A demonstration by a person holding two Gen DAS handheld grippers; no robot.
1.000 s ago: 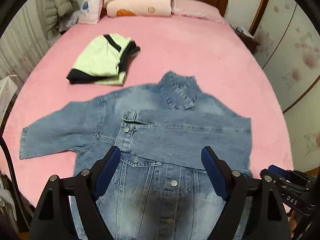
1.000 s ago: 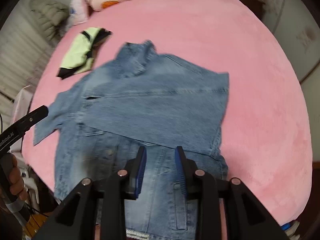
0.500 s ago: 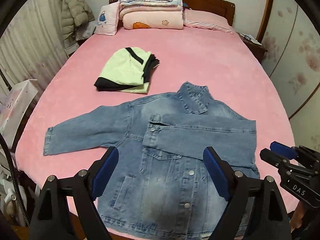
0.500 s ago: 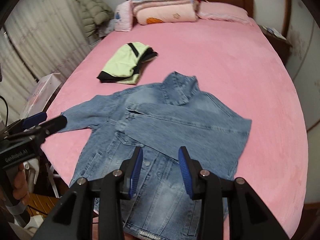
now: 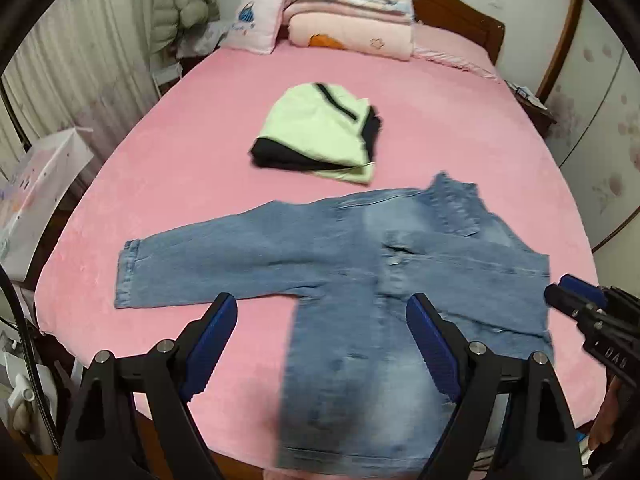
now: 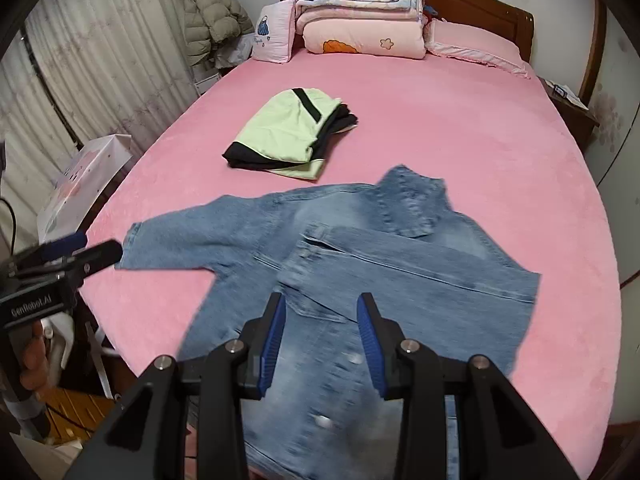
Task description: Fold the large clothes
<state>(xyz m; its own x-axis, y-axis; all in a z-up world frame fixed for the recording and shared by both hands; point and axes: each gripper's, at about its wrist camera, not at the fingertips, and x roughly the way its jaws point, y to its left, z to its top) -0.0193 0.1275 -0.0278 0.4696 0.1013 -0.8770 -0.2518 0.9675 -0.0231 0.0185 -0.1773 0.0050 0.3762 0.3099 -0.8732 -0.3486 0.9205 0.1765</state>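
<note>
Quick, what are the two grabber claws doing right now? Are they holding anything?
Left gripper: open wide, holding nothing, above the denim jacket.
Right gripper: open, holding nothing, also above the jacket.

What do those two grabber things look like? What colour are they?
Both are black frames with silver bolts and two fingers lined with ribbed blue pads. The left gripper shows white "CenRobot.AI" lettering on its side in the right view. The right gripper shows white letters too.

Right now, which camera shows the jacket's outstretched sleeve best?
The left wrist view: the sleeve lies fully visible, cuff included. In the right wrist view, the left gripper crowds the cuff end.
</note>
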